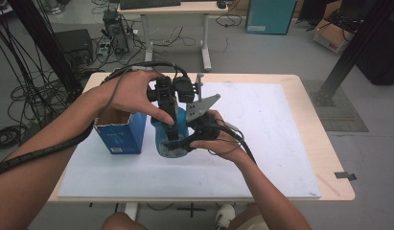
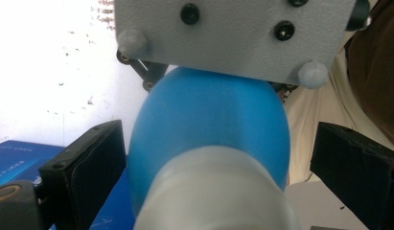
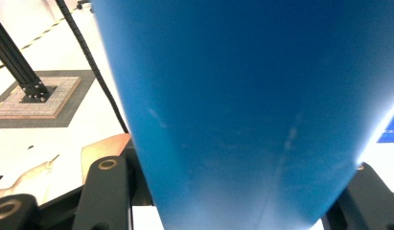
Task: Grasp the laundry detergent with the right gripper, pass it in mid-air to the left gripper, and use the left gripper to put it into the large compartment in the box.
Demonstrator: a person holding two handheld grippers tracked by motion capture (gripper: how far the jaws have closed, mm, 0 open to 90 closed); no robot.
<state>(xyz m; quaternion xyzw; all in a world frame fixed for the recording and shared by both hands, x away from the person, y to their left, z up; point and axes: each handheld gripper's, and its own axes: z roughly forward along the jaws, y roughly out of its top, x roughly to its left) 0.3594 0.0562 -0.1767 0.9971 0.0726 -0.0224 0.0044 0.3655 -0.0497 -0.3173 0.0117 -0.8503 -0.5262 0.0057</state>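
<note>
On the white mat of the counter [image 1: 261,143], a little left of its middle, a blue bottle [image 1: 171,136] is caught between both tools, just right of an open blue box [image 1: 121,133]. The left hand-held gripper [image 1: 171,125] comes down on it from above; in the left gripper view its pale neck or cap [image 2: 214,191] points up at the camera, and the jaws stand spread on either side, the left pad looking in contact and the right one apart. The right hand-held gripper [image 1: 197,139] meets the bottle from the right and near side, its jaws spread around the body, which tapers towards that camera; whether they press it I cannot tell. The bottle's long axis looks roughly upright, along the left tool's line, so I judge any lift falls to the left hand
</note>
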